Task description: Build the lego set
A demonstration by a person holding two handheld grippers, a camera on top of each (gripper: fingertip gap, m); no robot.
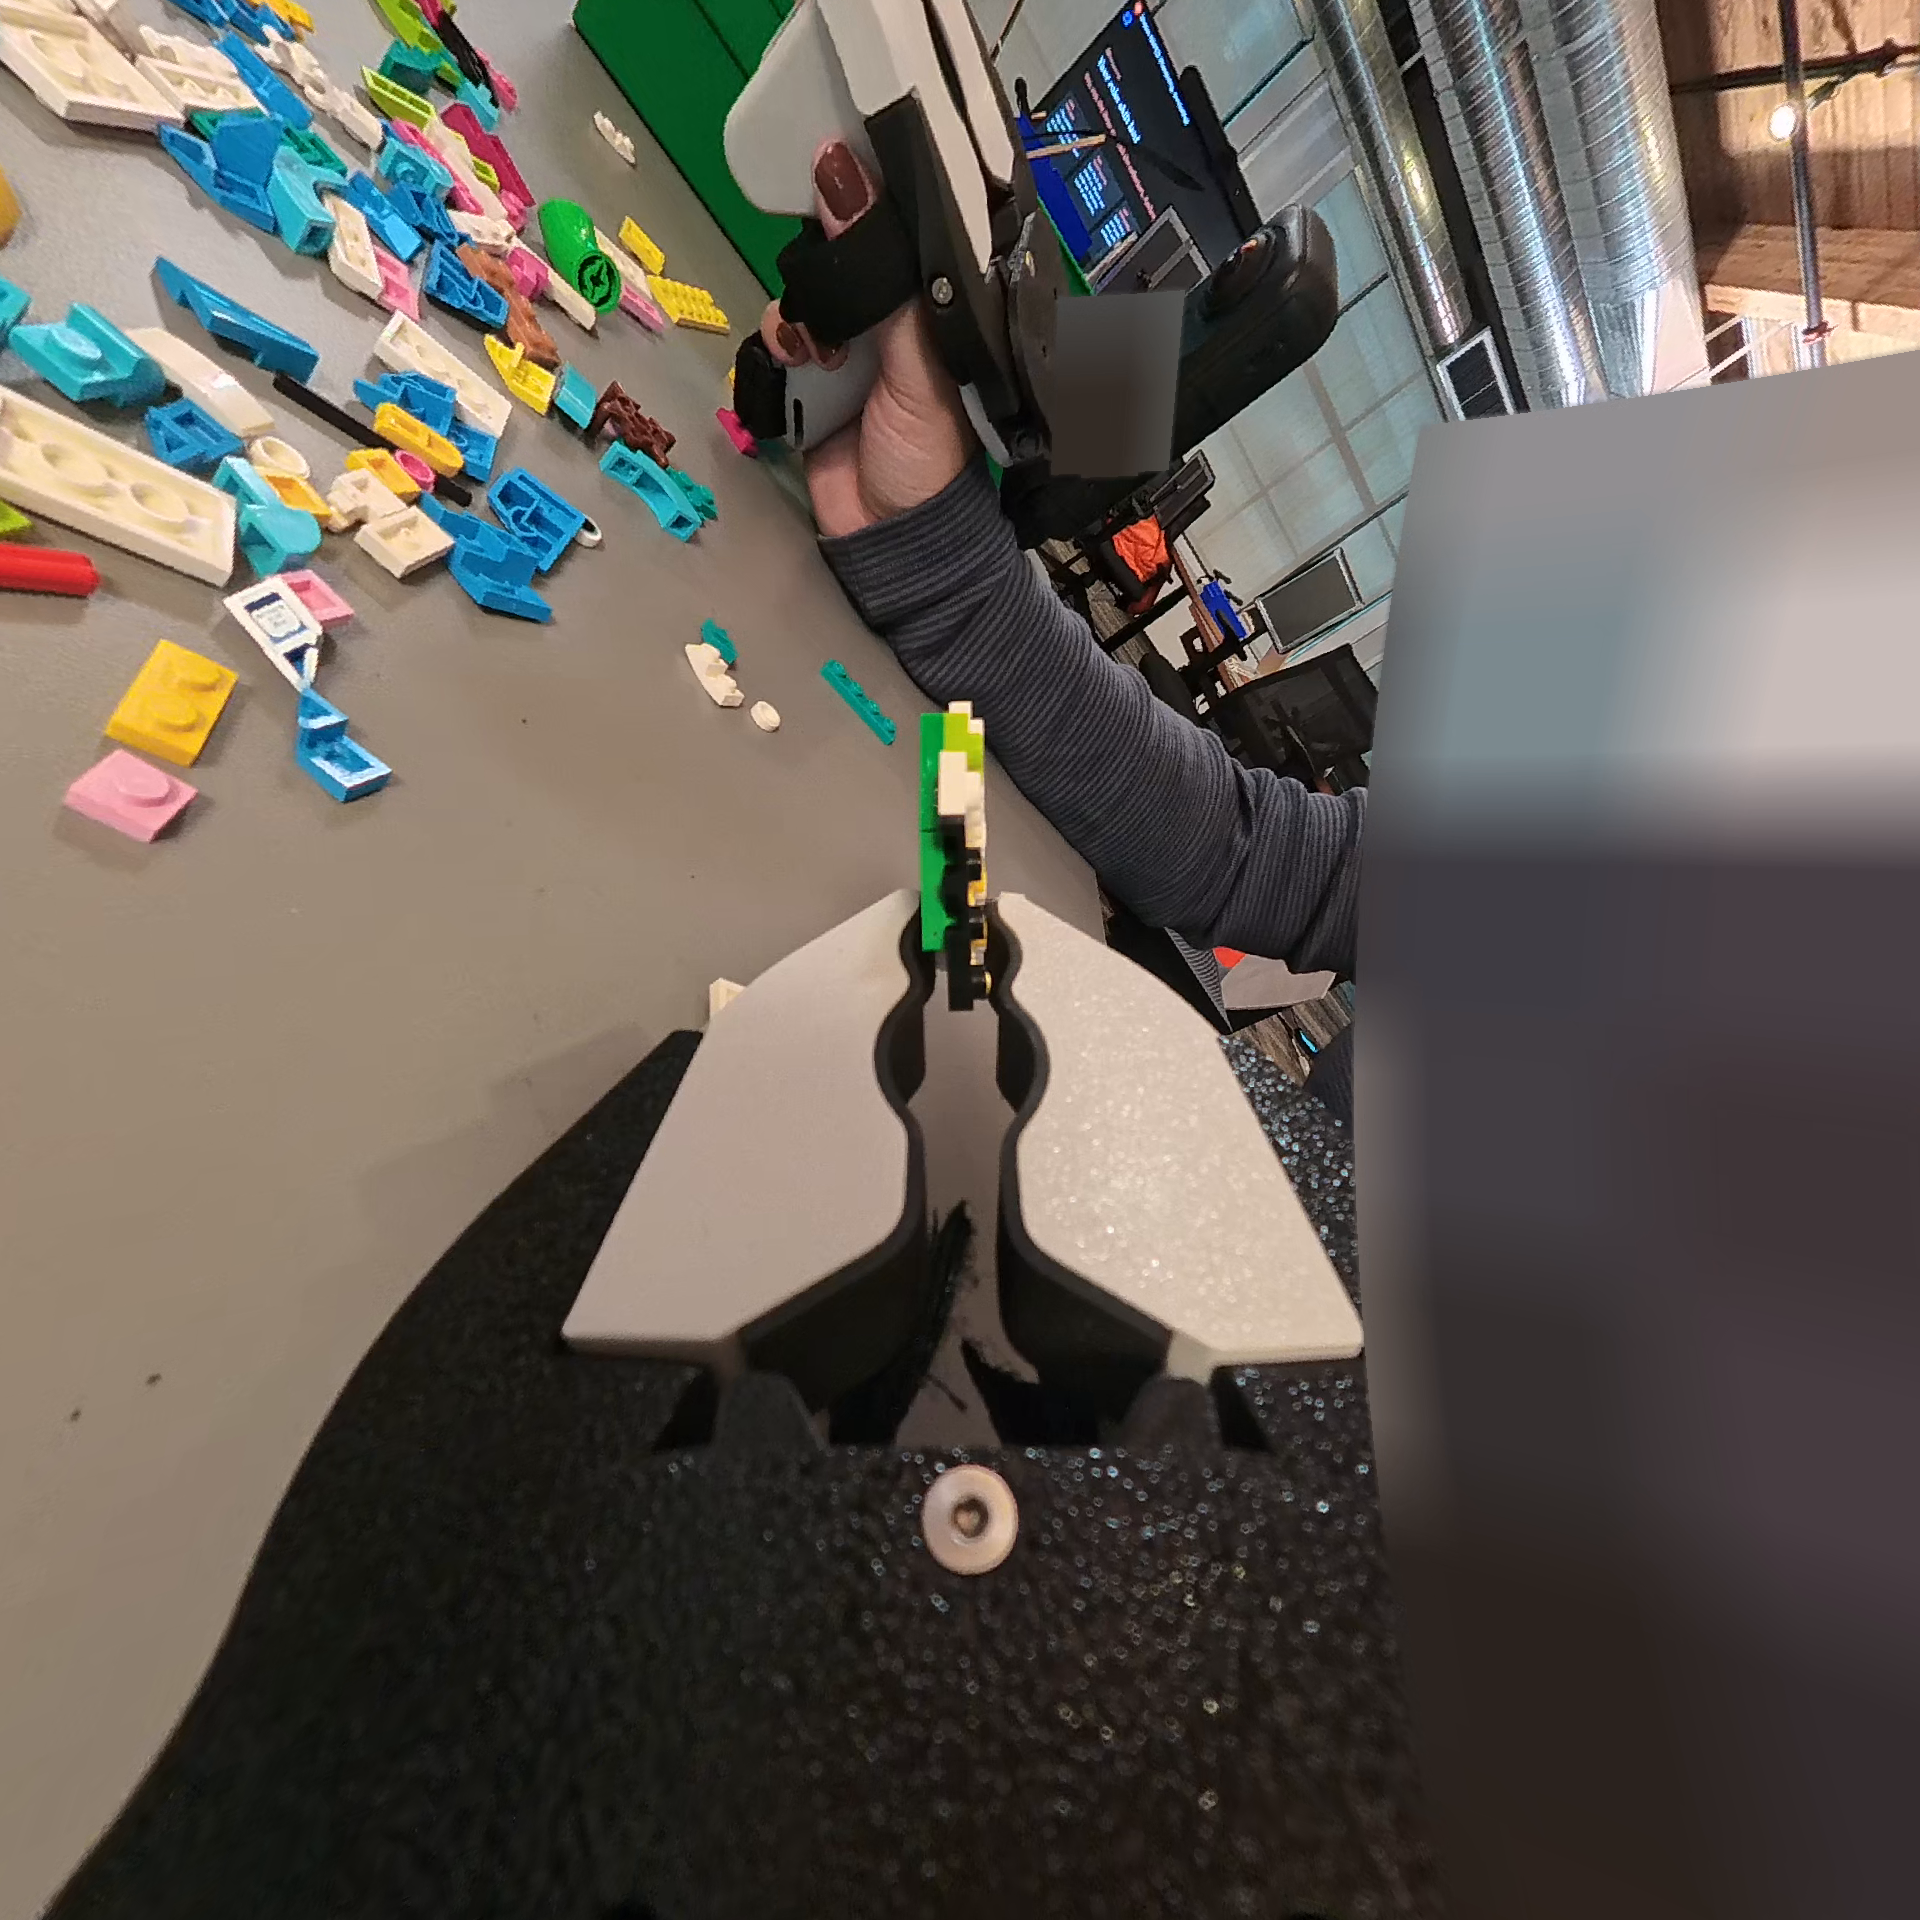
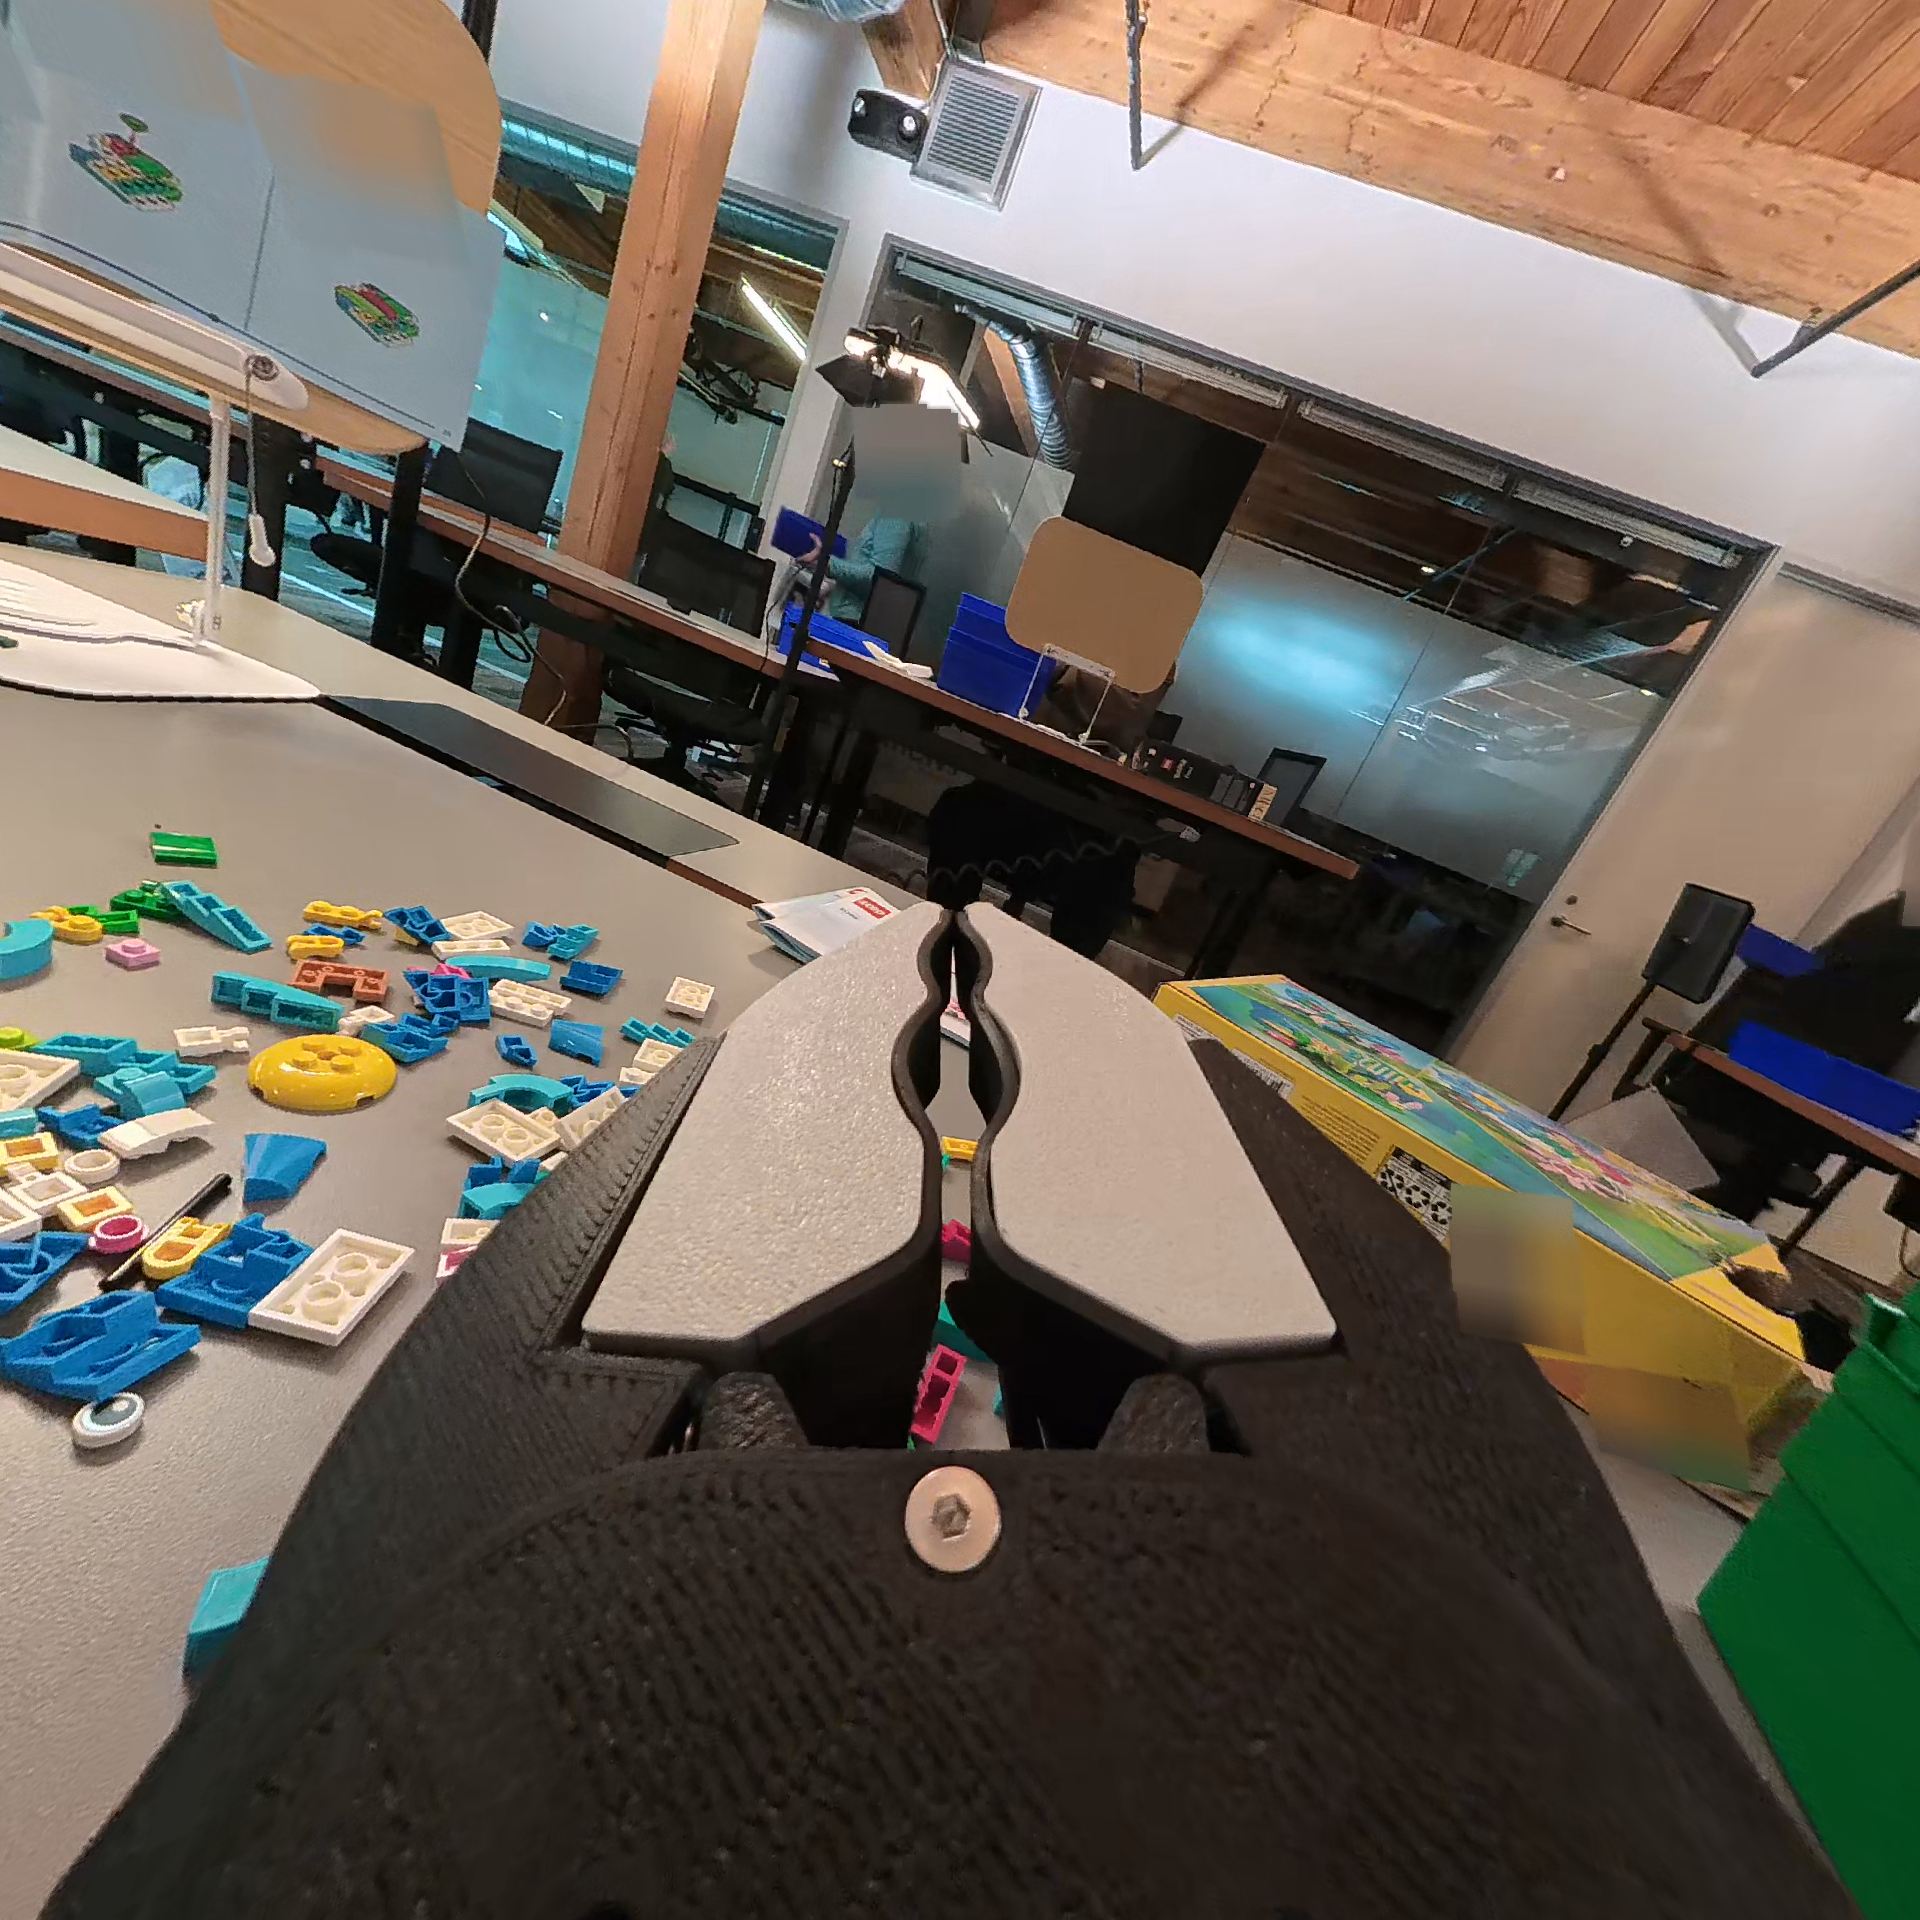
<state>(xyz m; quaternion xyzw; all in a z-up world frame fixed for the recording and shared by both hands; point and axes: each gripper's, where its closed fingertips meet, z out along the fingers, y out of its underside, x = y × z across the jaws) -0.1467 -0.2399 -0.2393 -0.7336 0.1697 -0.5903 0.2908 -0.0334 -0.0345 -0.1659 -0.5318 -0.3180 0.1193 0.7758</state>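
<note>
Left gripper (image 1: 961, 935): clamping a small brick assembly (image 1: 951, 831) — over the table (image 1: 520, 987) edge.
Right gripper (image 2: 954, 920): pressing together, empty — tilting above loose bricks (image 2: 312, 1039).

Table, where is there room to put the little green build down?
Bare grey table lies between the left gripper holding the green build and the pink plate. Farther up, the loose brick pile is crowded.
</note>
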